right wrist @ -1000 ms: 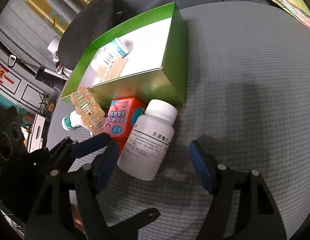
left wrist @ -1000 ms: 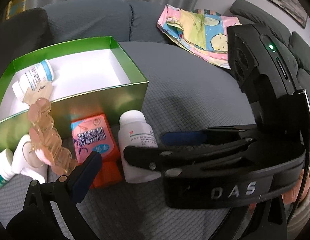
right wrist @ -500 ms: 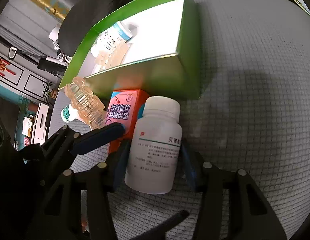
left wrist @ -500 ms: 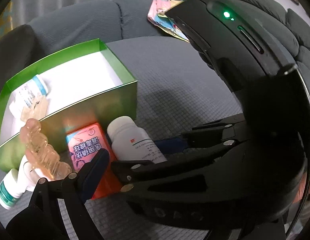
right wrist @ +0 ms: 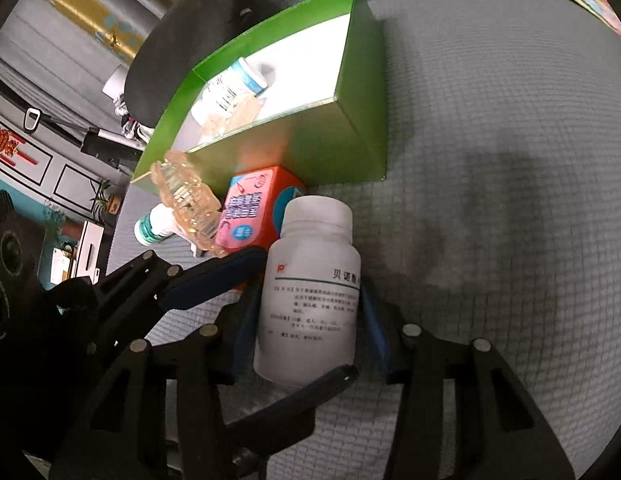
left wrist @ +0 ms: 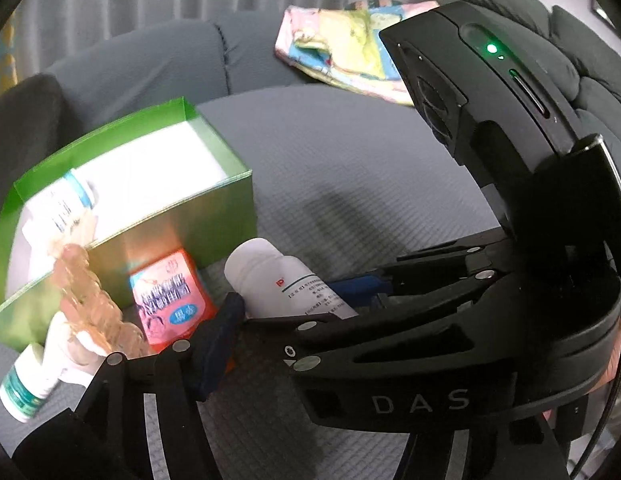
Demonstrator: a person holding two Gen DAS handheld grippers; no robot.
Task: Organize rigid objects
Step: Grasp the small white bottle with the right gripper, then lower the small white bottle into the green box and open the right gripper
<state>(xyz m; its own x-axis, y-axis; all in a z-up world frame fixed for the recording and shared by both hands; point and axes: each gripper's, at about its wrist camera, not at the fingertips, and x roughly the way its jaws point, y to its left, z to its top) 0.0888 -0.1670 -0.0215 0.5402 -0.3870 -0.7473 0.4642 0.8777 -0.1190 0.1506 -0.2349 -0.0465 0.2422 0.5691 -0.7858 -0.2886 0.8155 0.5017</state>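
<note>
My right gripper (right wrist: 308, 320) is shut on a white pill bottle (right wrist: 310, 292), its blue pads on both sides of it; the bottle also shows in the left wrist view (left wrist: 286, 284). An orange box (right wrist: 250, 212) lies just left of the bottle, against the green box (right wrist: 334, 152). The green box holds a blue-capped bottle (right wrist: 230, 88) and a clear amber piece. A clear amber plastic bottle (right wrist: 186, 196) and a small green-labelled white bottle (right wrist: 154, 228) lie further left. Of my left gripper only one blue finger (left wrist: 214, 344) shows, by the orange box (left wrist: 170, 300); the right gripper's body hides the other.
Everything sits on a grey sofa cushion (right wrist: 490, 160). A colourful folded cloth (left wrist: 350, 48) lies at the back of the sofa. A dark cushion (right wrist: 198, 28) sits behind the green box.
My right gripper moved forward around the white pill bottle and closed on it. The bottle now sits slightly raised and tilted in its grip.
</note>
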